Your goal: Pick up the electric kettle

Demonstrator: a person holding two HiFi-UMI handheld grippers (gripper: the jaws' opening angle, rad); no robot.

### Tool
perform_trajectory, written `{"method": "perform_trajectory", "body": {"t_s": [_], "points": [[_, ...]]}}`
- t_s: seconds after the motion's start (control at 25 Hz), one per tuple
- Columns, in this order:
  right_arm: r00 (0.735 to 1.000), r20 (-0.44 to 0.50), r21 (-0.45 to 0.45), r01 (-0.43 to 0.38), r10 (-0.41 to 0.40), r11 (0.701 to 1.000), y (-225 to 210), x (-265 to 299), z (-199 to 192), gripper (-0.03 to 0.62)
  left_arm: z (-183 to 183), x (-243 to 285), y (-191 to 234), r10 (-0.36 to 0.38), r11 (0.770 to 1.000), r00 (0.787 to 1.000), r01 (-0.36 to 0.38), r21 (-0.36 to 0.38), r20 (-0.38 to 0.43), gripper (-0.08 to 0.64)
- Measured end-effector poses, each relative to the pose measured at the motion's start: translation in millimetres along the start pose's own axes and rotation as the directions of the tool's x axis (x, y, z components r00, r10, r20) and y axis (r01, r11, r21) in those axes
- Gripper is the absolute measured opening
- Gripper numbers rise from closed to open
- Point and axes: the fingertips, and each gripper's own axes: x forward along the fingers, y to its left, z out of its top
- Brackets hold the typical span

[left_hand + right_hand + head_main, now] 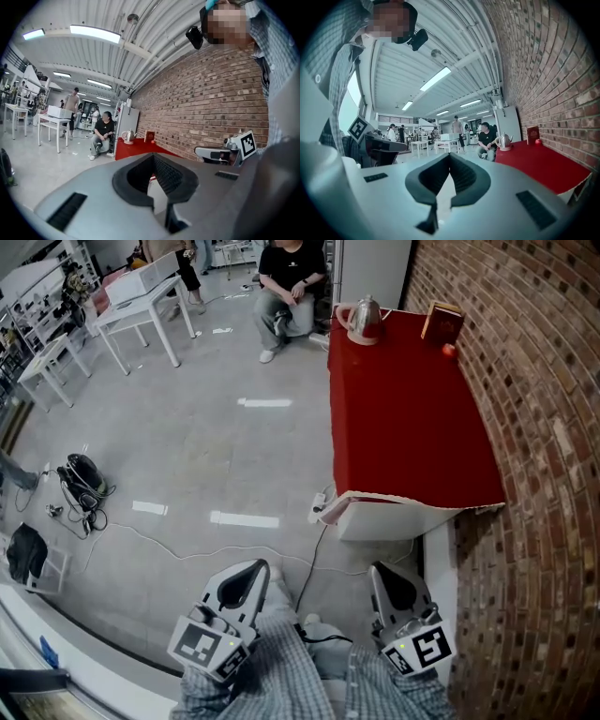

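The steel electric kettle (pixel 364 320) stands on the far left corner of a table covered in red cloth (pixel 403 427), well ahead of both grippers. It shows small in the left gripper view (pixel 128 136) and in the right gripper view (pixel 504 141). My left gripper (pixel 251 570) is held low near my body over the floor, jaws shut and nothing in them (pixel 152 158). My right gripper (pixel 388 574) is beside it, just short of the table's near end, also shut and empty (pixel 449 158).
A brick wall (pixel 544 446) runs along the table's right side. A red book (pixel 442 322) and a small red object (pixel 449 351) sit at the table's far end. A seated person (pixel 291 287) is beyond the kettle. White tables (pixel 141 296), cables (pixel 82 482) and a power strip (pixel 322 505) lie about.
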Motion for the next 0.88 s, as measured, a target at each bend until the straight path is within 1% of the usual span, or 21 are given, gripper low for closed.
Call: {"method": "perform_trajectory", "body": {"t_s": [0.12,0.36,0.48,0.64,0.76,0.88], "points": [[0.999,-0.013,-0.006,0.032,-0.032,0.999,-5,14,-1,0.008,2,8,17,-0.002,1.0,1.0,0.002,-0.004,0.007,0.006],[0.997,-0.024,0.05,0.074,-0.073,0.996,-22,59,0,0.008,7,37,58,-0.024,0.999,1.0,0.025,-0.025,0.007,0.006],[0.997,-0.033,0.048,0.07,-0.069,0.996,-24,93,2,0.008,13,45,88,-0.019,0.998,1.0,0.02,-0.053,0.011,0.006],[0.998,-0.034,0.037,0.045,-0.044,0.998,-16,141,10,0.008,27,50,135,0.001,0.996,1.0,0.002,-0.093,0.025,0.006],[0.999,-0.028,0.031,0.036,-0.035,0.999,-10,170,16,0.008,34,57,164,0.003,0.996,1.0,-0.001,-0.089,0.023,0.006],[0.998,-0.026,0.04,0.05,-0.049,0.998,-10,191,19,0.008,41,65,185,-0.01,0.997,1.0,0.011,-0.077,0.022,0.005]]}}
